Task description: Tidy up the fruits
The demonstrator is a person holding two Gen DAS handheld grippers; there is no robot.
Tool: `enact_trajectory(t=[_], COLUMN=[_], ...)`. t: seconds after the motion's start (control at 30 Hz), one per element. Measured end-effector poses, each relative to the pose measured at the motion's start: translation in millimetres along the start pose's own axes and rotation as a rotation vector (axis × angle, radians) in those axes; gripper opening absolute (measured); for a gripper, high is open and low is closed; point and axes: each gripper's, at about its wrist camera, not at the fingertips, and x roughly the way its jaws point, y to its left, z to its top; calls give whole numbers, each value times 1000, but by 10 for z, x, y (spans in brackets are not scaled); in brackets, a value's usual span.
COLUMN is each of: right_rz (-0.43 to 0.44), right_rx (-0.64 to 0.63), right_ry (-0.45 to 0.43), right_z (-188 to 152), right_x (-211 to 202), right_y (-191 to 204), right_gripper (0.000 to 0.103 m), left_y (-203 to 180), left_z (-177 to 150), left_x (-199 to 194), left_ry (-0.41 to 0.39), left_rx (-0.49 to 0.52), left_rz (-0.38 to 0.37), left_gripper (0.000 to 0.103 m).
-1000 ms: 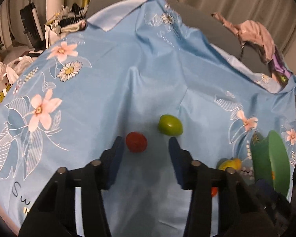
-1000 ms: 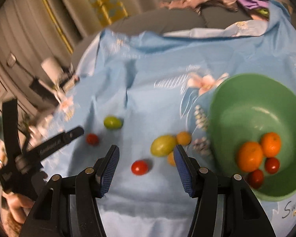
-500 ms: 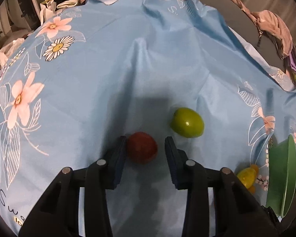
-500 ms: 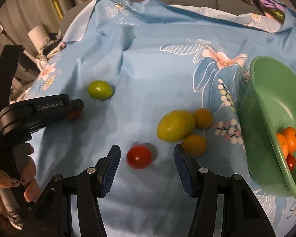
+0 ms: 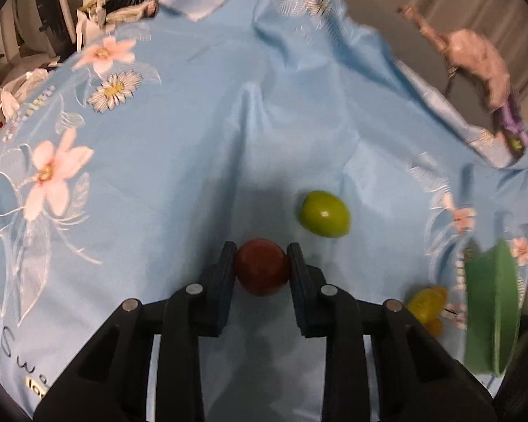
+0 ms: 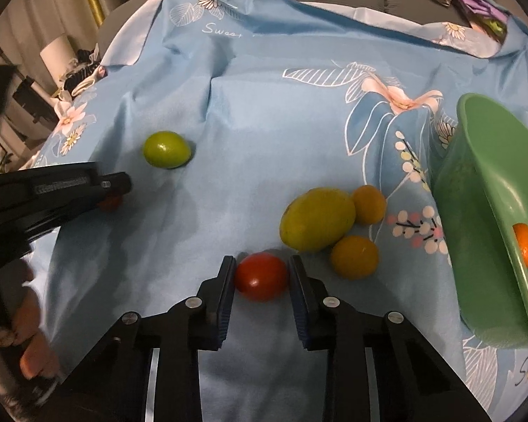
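Note:
My left gripper [image 5: 262, 263] is shut on a dark red tomato [image 5: 262, 267] on the blue floral cloth [image 5: 179, 147]. A green lime [image 5: 324, 218] lies just beyond it to the right. My right gripper [image 6: 262, 276] is shut on a bright red tomato [image 6: 261, 276]. A yellow-green mango [image 6: 316, 224] and two small oranges [image 6: 354, 256] lie just past it to the right. The green bowl [image 6: 482, 246] stands at the right with an orange [image 6: 524, 244] showing inside. The left gripper also shows in the right wrist view [image 6: 116, 190], beside the lime [image 6: 166, 154].
Crumpled clothes [image 5: 475, 56] lie past the cloth's far right corner. Clutter and a white roll [image 6: 54, 52] stand off the cloth's left side. The bowl [image 5: 489, 313] and the yellow fruits [image 5: 424, 304] sit at the right in the left wrist view.
Both grippers moved forward and down and closed, each on a red tomato. The left jaws were open around their tomato half a second ago; now they press it.

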Motion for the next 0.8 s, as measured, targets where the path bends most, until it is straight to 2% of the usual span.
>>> enact_trajectory(t=[0.1, 0.2, 0.33, 0.47, 0.57, 0.73, 0.8], right_rz=[24, 27, 52, 37, 52, 45, 69], right_rx=[1, -14, 9, 27, 54, 47, 49], right_ry=[-11, -38, -27, -58, -68, -165, -183], right_z=[-13, -16, 3, 37, 107, 338, 444], right_x=[-62, -109, -103, -207, -317, -609, -668], right_y=[-11, -12, -85, -149, -199, -103, -47], right_gripper=[30, 30, 30, 30, 30, 30, 30], left_y=[16, -53, -68, -64, -30, -78, -110], left_z=[-84, -113, -109, -67, -43, -40, -47], left_x=[-238, -371, -455, -555, -618, -740, -787], left_ry=[-52, -93, -104, -140, -162, -202, -214], left_rx=[-4, 33, 33, 48, 29, 32, 33], left_rz=[-29, -32, -102, -88, -106, -121, -144], left_gripper=[28, 28, 28, 28, 28, 29, 29])
